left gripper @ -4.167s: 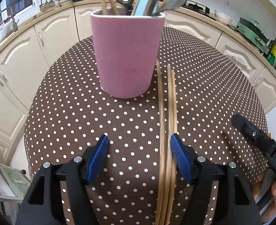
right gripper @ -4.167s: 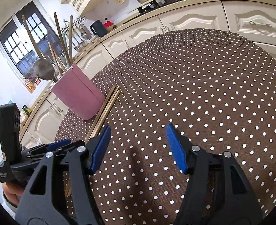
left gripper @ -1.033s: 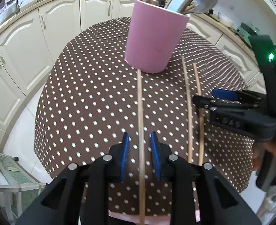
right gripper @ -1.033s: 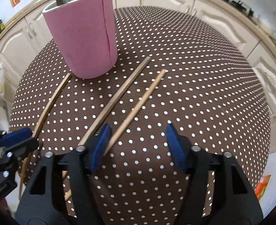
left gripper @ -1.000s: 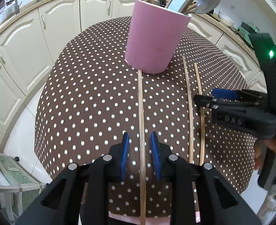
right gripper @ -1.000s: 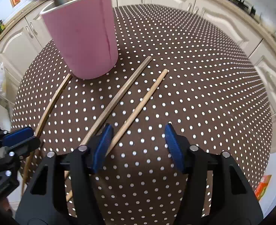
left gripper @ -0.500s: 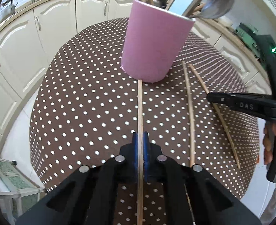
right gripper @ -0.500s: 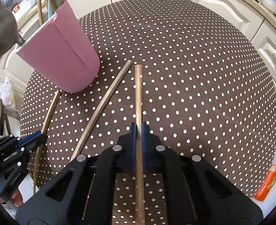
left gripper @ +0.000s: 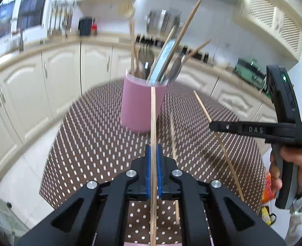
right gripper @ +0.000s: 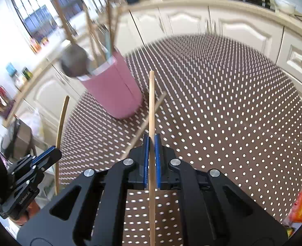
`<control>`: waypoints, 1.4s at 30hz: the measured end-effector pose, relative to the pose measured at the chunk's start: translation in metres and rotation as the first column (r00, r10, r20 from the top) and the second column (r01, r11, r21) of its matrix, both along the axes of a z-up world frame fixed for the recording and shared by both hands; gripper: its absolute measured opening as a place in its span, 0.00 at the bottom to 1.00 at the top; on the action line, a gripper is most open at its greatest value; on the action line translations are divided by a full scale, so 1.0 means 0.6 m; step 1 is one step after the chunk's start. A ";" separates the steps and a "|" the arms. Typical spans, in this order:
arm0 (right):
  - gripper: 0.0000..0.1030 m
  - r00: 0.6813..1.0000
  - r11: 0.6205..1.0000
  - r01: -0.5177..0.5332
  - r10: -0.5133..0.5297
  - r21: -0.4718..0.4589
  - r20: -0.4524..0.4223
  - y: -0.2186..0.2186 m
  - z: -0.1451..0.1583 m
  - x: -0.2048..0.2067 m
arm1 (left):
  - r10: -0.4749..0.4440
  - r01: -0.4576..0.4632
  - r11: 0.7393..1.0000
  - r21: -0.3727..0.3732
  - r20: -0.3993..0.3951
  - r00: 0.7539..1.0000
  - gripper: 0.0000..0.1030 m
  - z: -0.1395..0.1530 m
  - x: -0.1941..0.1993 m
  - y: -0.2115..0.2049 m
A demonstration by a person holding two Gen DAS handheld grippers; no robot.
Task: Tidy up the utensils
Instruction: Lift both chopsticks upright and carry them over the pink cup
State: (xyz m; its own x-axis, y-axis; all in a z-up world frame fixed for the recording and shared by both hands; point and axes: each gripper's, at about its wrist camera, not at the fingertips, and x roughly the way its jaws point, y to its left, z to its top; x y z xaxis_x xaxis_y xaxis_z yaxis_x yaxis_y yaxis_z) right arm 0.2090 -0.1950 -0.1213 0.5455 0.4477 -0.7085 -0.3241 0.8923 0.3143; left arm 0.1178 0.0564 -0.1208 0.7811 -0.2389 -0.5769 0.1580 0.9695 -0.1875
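Left gripper (left gripper: 153,160): clenched on one thin wooden chopstick (left gripper: 153,123). Right gripper (right gripper: 152,153): likewise on another wooden chopstick (right gripper: 151,106) (both raised, seemingly bound for the pink cylindrical holder (left gripper: 139,106)).

Right claw (right gripper: 151,143) clamping chopstick (right gripper: 151,106), pink holder (right gripper: 118,90) beyond

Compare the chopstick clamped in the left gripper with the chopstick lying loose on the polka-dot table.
The held chopstick is pinched between the blue pads of the left gripper and lifted clear of the polka-dot table; the loose chopstick lies flat on the cloth, ungripped. The held chopstick's tip overlaps the pink holder in the left wrist view; the loose chopstick's far end stops beside the holder's base. Both are thin, pale wooden sticks pointing roughly toward the holder.
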 end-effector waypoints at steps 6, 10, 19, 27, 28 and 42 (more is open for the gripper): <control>0.06 0.989 0.993 0.006 -0.024 0.118 0.148 -0.053 0.059 -0.060 | 0.031 -0.034 0.999 0.015 0.159 0.987 0.05 0.051 -0.021 -0.008; 0.06 0.969 0.981 0.009 -0.056 0.193 0.240 -0.089 0.094 -0.094 | 0.040 -0.044 0.999 0.012 0.220 0.975 0.05 0.076 -0.008 -0.025; 0.06 0.876 0.953 -0.043 -0.109 0.301 0.469 -0.032 0.169 -0.146 | 0.042 -0.049 0.999 0.006 0.387 0.921 0.05 0.134 -0.022 -0.035; 0.06 0.798 0.942 -0.099 -0.118 0.322 0.591 0.047 0.195 -0.137 | 0.041 -0.038 0.999 -0.016 0.504 0.863 0.05 0.165 -0.017 -0.034; 0.06 0.793 0.940 -0.105 -0.118 0.326 0.597 0.056 0.195 -0.134 | 0.039 -0.036 0.999 -0.016 0.514 0.857 0.05 0.167 -0.015 -0.033; 0.06 0.727 0.898 -0.207 -0.124 0.388 0.675 0.130 0.204 -0.074 | 0.077 -0.010 0.994 -0.113 0.611 0.787 0.05 0.179 0.042 0.019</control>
State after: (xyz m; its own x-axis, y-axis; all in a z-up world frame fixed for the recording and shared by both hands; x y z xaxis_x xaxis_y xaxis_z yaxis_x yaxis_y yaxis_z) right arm 0.1647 -0.1171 0.0010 0.7678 0.6332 0.0976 -0.6260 0.7091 0.3245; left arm 0.1431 0.0680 -0.0133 0.9730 -0.2249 0.0528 0.2305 0.9598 -0.1600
